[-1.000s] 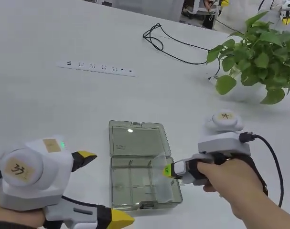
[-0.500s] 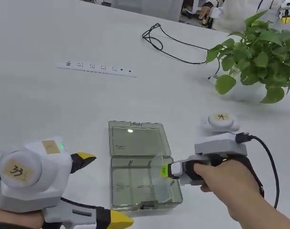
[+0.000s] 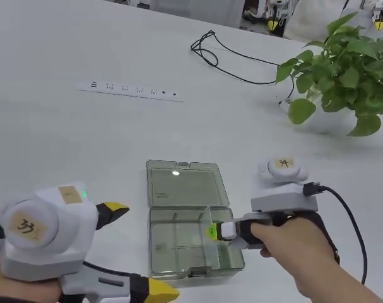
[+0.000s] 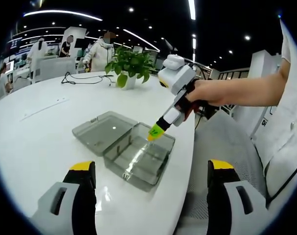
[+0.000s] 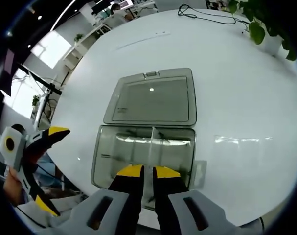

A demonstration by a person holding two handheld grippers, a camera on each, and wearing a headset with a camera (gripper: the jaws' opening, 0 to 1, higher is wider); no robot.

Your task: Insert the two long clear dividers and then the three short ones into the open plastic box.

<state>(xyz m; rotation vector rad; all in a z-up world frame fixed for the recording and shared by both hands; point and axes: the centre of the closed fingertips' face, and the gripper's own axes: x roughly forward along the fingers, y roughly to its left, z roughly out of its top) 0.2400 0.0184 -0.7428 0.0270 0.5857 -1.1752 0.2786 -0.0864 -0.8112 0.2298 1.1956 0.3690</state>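
The open plastic box (image 3: 178,235) lies on the white table with its lid (image 3: 186,183) folded back flat. My right gripper (image 3: 211,231) reaches in from the right and is shut on a clear divider (image 3: 214,251), held upright over the tray's right part. In the right gripper view the jaws (image 5: 144,171) meet over the tray (image 5: 109,147), the divider (image 5: 150,147) edge-on ahead of them. Other clear dividers (image 5: 138,140) stand in the tray. My left gripper (image 3: 137,249) hovers open, left of the box; its view shows the box (image 4: 121,147) and the right gripper (image 4: 154,132).
A white power strip (image 3: 131,90) lies at the back left, a black cable (image 3: 232,60) at the back. A potted plant (image 3: 342,63) stands at the back right. The right gripper's black cord (image 3: 352,218) trails to the right. People stand beyond the table (image 4: 102,49).
My right gripper has moved left and down with the divider, which now stands more upright inside the tray. The left gripper has stayed put.
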